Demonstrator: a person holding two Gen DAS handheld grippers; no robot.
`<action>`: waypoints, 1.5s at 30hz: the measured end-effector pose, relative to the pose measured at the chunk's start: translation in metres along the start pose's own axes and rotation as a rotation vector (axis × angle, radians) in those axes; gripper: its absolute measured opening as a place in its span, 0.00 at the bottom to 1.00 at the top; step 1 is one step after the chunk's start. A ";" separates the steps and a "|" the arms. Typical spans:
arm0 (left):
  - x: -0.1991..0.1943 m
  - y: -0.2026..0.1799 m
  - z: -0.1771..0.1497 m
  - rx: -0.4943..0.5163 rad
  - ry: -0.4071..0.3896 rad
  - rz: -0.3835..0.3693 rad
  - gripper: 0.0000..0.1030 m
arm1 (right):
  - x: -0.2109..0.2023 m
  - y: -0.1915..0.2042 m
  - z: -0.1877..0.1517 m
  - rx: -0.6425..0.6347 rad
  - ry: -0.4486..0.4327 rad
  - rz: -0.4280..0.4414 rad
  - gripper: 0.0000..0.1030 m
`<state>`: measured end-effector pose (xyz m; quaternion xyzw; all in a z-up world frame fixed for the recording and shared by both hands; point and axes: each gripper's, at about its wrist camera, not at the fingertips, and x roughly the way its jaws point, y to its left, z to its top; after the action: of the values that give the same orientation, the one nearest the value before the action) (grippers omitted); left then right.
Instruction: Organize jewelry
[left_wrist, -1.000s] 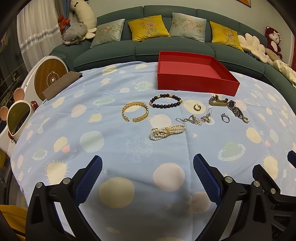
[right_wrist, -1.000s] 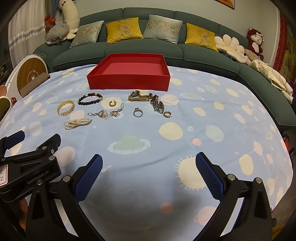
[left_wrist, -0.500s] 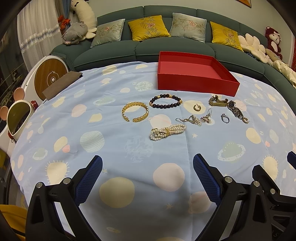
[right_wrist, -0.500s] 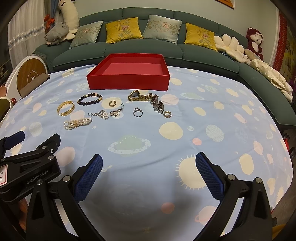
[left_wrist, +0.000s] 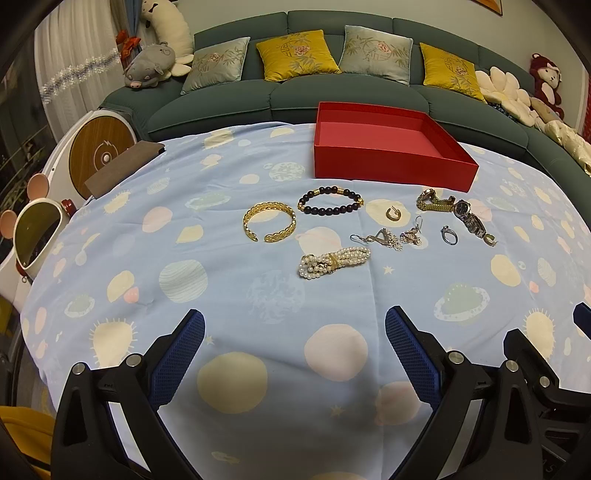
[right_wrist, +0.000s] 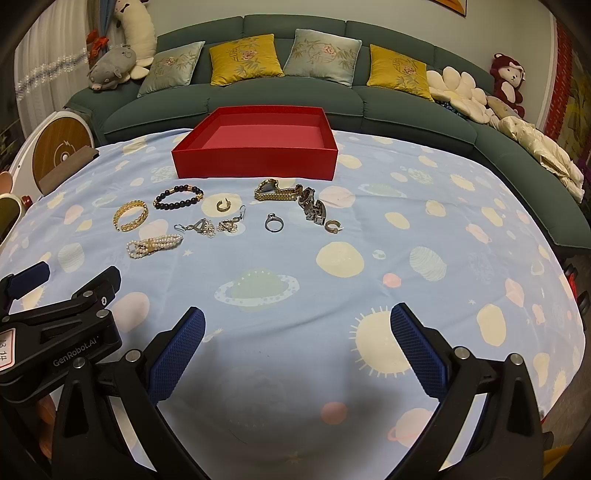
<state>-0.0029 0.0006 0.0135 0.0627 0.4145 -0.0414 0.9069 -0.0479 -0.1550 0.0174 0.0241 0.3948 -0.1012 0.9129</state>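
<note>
Jewelry pieces — a gold cuff bracelet (left_wrist: 269, 221), a white pearl strand (left_wrist: 334, 260), tangled silver earrings (left_wrist: 391, 236) — lie scattered before the empty red cardboard tray (left_wrist: 388, 147). Left gripper (left_wrist: 294, 345) and right gripper (right_wrist: 297, 349) hover wide, empty; pinching tangled earrings risks dragging neighbours.

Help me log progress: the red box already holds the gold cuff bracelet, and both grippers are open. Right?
Not quite. In the left wrist view the gold cuff bracelet lies on the tablecloth, outside the red box. The left gripper and right gripper are both open.
</note>
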 end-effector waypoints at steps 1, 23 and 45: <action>0.000 0.000 0.000 0.000 0.000 0.000 0.93 | 0.000 0.000 0.000 0.000 0.000 0.000 0.95; -0.001 0.001 -0.001 -0.002 0.003 0.000 0.91 | 0.001 0.000 -0.001 0.002 0.004 0.000 0.95; 0.000 -0.002 -0.002 -0.025 0.026 -0.011 0.91 | 0.001 -0.003 -0.003 0.015 0.003 -0.005 0.95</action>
<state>-0.0041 -0.0013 0.0120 0.0498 0.4270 -0.0407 0.9020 -0.0498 -0.1576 0.0151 0.0303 0.3955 -0.1064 0.9118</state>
